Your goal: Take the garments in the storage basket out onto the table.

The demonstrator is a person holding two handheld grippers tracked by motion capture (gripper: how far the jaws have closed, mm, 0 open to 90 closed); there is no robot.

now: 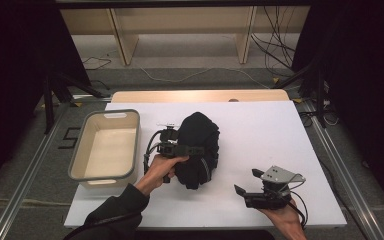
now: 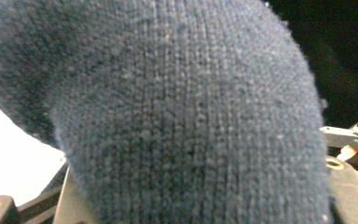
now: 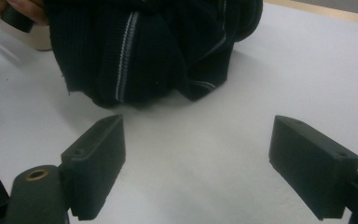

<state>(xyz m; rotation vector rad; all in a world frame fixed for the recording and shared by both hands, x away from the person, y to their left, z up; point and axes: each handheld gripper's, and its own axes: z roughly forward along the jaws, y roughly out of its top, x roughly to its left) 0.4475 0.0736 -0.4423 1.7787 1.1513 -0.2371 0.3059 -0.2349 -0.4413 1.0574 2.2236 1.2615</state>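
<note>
Right tool, held in the right hand at the near right of the tabletop: we see its jaws spread wide apart with nothing between them. In the right gripper view the jaws stand over bare white surface, and the garment lies just beyond them, apart from both; a pale zip line runs down its dark knit.

Left tool, farther in, held by the left hand: it reaches sideways into the garment, a dark bundle near the middle of the tabletop. In the left gripper view the knit presses close against the camera and hides the jaws, so we cannot tell whether they are closed on the cloth.

Bin, left of the garment: a cream tub with a grey rim, standing just beside the left hand.

Beyond the tabletop we see floor, cables and wooden shelving.
</note>
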